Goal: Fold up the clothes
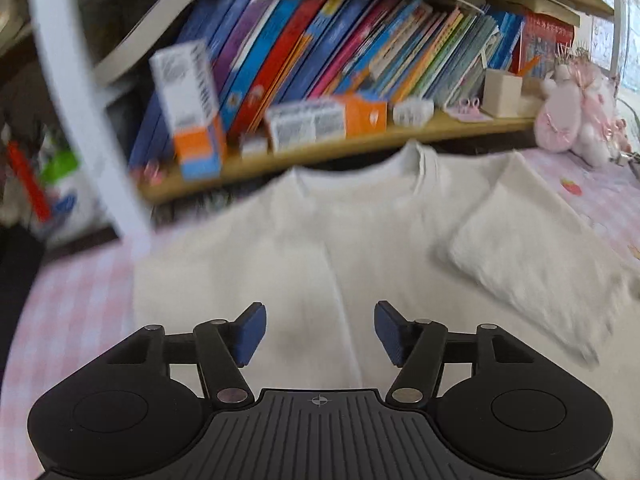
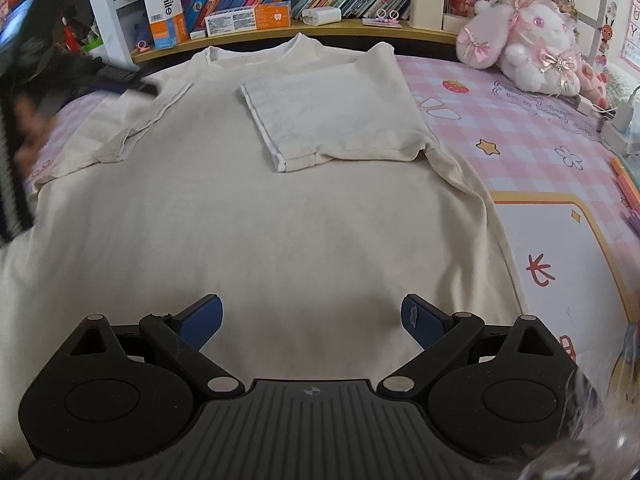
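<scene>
Cream cotton T-shirt [image 2: 248, 200] spread flat on the pink checked bed [image 2: 520, 128], one sleeve already turned in.

Both claws are released and grasping nothing: the left claw [image 1: 320, 332] hangs over the shirt's left side, the right claw [image 2: 312, 320] over the near hem. The folded right sleeve [image 2: 332, 116] lies on the chest; the left sleeve [image 2: 132, 120] looks only partly turned in. The cloth should be light, limp and prone to sag, so I'd pinch the sleeve cuff or a hem corner.

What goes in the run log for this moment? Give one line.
stage: sleeves folded in | T-shirt: flat on bed | left gripper: open, empty | right gripper: open, empty, over hem
</scene>
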